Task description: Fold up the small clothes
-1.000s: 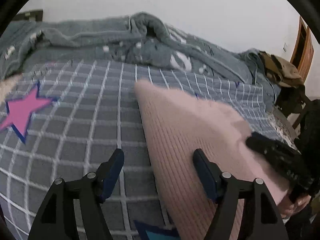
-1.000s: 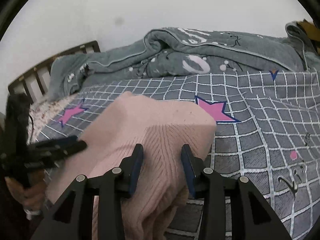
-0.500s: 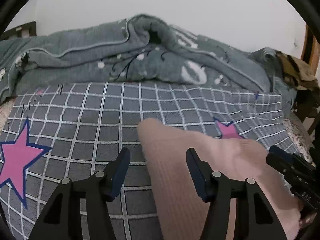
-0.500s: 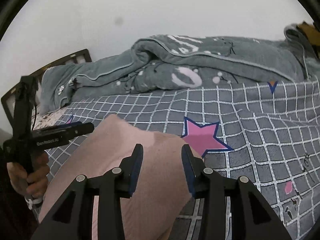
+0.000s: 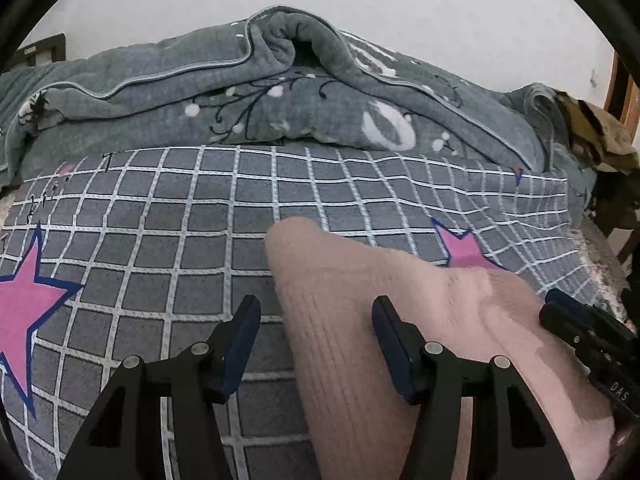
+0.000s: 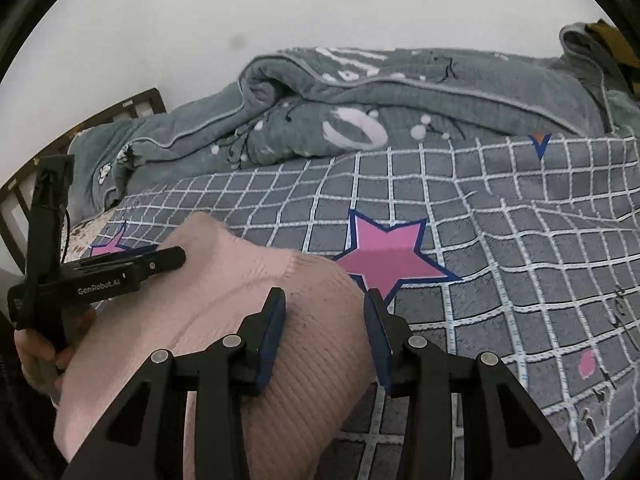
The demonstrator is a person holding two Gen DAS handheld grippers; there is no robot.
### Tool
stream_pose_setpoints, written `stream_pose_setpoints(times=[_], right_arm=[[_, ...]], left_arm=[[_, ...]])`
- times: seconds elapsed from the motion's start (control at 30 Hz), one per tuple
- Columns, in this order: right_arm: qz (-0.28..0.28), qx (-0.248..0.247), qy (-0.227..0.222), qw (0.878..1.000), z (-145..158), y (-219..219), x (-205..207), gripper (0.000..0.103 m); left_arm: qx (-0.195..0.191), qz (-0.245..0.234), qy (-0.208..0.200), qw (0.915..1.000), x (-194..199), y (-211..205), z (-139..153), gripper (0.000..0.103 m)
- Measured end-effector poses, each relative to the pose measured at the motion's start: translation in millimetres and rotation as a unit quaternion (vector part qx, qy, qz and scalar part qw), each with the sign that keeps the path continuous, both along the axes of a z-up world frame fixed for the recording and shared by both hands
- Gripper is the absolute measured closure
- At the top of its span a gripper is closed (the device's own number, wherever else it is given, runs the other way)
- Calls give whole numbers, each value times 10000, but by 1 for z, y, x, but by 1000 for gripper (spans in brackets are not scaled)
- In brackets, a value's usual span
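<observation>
Left claw (image 5: 316, 344) hangs over the bed with its jaws part open, one pad over the sheet (image 5: 160, 240) and the other over the pink knit (image 5: 360, 320); neither pad presses on the cloth. From this side the knit lies on the checked sheet, its near left edge running between the jaws and its far corner pointing toward the rumpled grey blanket (image 5: 280, 100) along the wall. A pink star (image 5: 24, 308) shows on the sheet at the left. At the right edge the other claw's black body (image 5: 592, 340) rests over the knit.

From the right claw (image 6: 325, 332), the jaws stand narrow, with the knit (image 6: 224, 292) bunched up between them; whether the pads truly pinch it I cannot tell. The knit spreads leftward from there, lying on the sheet (image 6: 500, 240) just beside a big pink star (image 6: 390, 256). A hand (image 6: 38, 356) at the left holds the left claw (image 6: 160, 260) over the knit's far corner. Behind, the blanket (image 6: 400, 92) is heaped by the wall.
</observation>
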State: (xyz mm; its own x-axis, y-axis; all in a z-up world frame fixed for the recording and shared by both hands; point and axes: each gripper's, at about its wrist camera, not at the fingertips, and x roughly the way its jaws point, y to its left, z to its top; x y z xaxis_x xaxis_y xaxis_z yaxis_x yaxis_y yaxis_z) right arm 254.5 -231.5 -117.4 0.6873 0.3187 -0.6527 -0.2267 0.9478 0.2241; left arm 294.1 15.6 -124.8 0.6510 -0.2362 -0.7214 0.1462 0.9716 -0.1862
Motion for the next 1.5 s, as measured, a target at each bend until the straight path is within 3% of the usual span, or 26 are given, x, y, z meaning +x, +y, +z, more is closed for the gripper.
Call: stream_pose_setpoints(times=[0.37,0.5,0.6,0.67,0.73,0.8,0.93,1.03,1.23,1.5], right_arm=[[325,121,-453,9984,37,10,-80,62],[428,8,-492,9979,32,22,-111,62],[464,-381,-557,9966,22,33,-125,62],[465,-570,-565,9957,13,35,-129,65],[244,-768,-531,9953,2,32,-128,74],[95,-831,-532,9951,-4,26,-127,74],[-50,-519,-500,9974,-11,15,-126,74],[-141,-420,-519,9977,-18,13,-125,68],[-243,63,-251,9994,-23,2,-113,59],[-335,-291,-323,9985,-23,12,-117,58]], left_arm=[[-361,-372,-83,9986,-80,-3,20,44],[47,-400,-240,9989,-118,-13,15,42],[43,-434,-260,9987,-137,-11,12,41],[-64,-428,-179,9989,-141,-7,9,36],[-96,-434,-101,9990,-145,-6,2,35],[-15,-426,-123,9990,-149,-8,-5,31],[118,-312,-282,9990,-153,-11,-9,30],[235,-258,-411,9985,-154,-13,-11,27],[109,-210,-438,9988,-153,-8,-17,21],[122,-69,-525,9985,-162,-10,-23,20]])
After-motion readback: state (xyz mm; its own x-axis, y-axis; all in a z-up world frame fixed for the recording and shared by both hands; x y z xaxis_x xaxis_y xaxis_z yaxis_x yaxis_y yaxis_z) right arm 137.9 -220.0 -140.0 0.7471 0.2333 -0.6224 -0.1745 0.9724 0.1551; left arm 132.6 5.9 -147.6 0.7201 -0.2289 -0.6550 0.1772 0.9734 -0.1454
